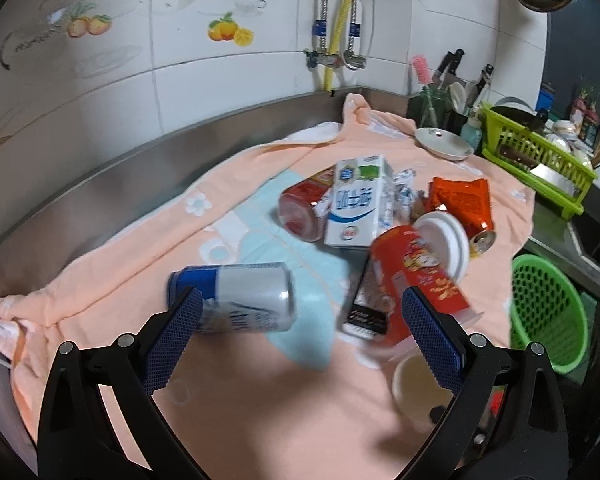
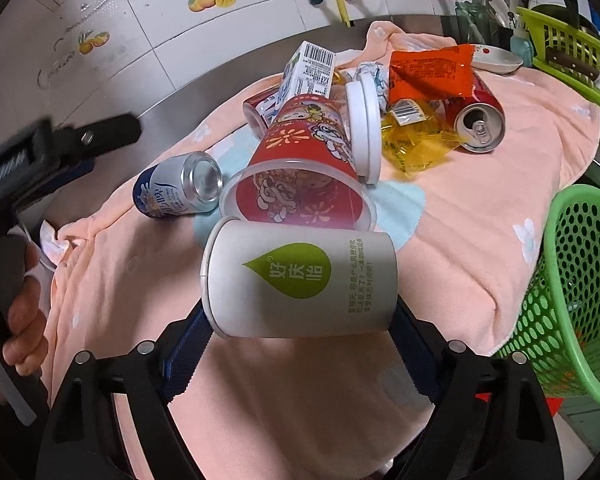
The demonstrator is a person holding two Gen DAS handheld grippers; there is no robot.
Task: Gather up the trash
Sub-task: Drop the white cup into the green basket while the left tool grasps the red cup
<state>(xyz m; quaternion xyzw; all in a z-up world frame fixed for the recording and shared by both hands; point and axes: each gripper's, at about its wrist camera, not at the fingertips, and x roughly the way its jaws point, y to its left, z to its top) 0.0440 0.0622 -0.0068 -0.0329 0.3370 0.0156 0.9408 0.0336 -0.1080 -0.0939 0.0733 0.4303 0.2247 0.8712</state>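
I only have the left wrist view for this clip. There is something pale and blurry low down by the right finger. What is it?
Observer: A white paper cup with a green drop logo, lying sideways between the right gripper fingers, which are shut on it.
Operator: Is the silver and blue can dented or opened?
Observer: From the right wrist view, the silver and blue can shows its intact base; its top faces away.
Operator: Anything yellow in the pile? I see none.
Observer: Yes, a crumpled yellow wrapper lies beside the opened red can.
Operator: Is there anything in the green basket?
Observer: The green basket shows something through its holes, too unclear to name.
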